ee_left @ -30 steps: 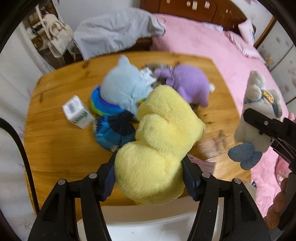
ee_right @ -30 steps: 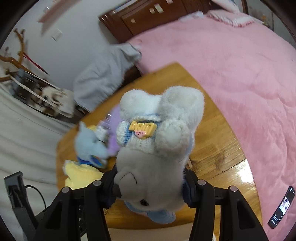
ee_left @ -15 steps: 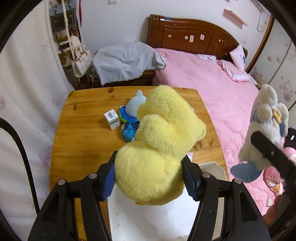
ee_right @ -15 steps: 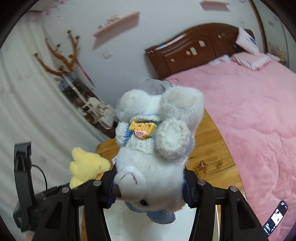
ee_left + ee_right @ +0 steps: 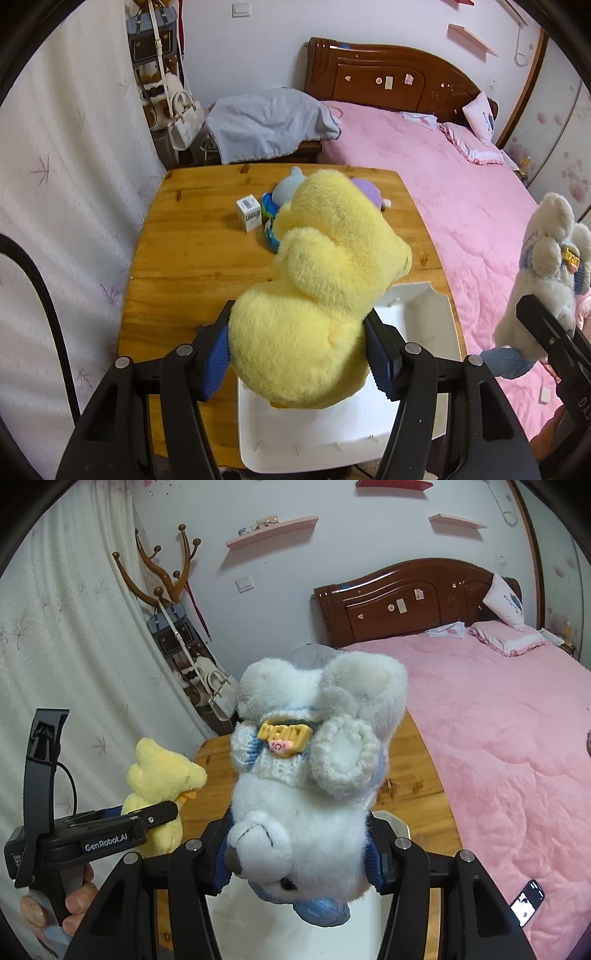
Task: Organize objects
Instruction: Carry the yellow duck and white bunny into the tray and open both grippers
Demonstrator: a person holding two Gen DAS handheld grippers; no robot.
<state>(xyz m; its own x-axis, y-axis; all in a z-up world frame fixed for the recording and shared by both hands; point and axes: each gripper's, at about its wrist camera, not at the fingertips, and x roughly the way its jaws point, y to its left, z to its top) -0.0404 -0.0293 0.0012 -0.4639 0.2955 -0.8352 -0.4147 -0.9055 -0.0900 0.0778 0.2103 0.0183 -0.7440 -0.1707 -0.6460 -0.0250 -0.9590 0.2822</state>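
My left gripper [image 5: 297, 356] is shut on a yellow plush duck [image 5: 325, 295], held in the air above a white bin [image 5: 417, 317] at the near end of the wooden table [image 5: 192, 258]. My right gripper [image 5: 299, 853] is shut on a white plush bear [image 5: 310, 775] in a knitted white and blue sweater, head toward the camera. In the left wrist view the bear [image 5: 550, 273] hangs at the far right over the bed's edge. In the right wrist view the duck [image 5: 162, 775] and the left gripper's finger [image 5: 147, 818] show at the left.
A small white carton [image 5: 249, 212], a light blue plush [image 5: 288, 184], a purple plush [image 5: 365, 186] and a blue toy [image 5: 271, 236] lie mid-table. A pink bed [image 5: 461, 206] runs along the right. A curtain [image 5: 74, 184] hangs at the left. A phone [image 5: 526, 901] lies on the bed.
Both grippers have risen and pulled back from the table's middle, each keeping its plush. The white bin has come into view under the duck. The bear now hangs higher, with the headboard behind it.
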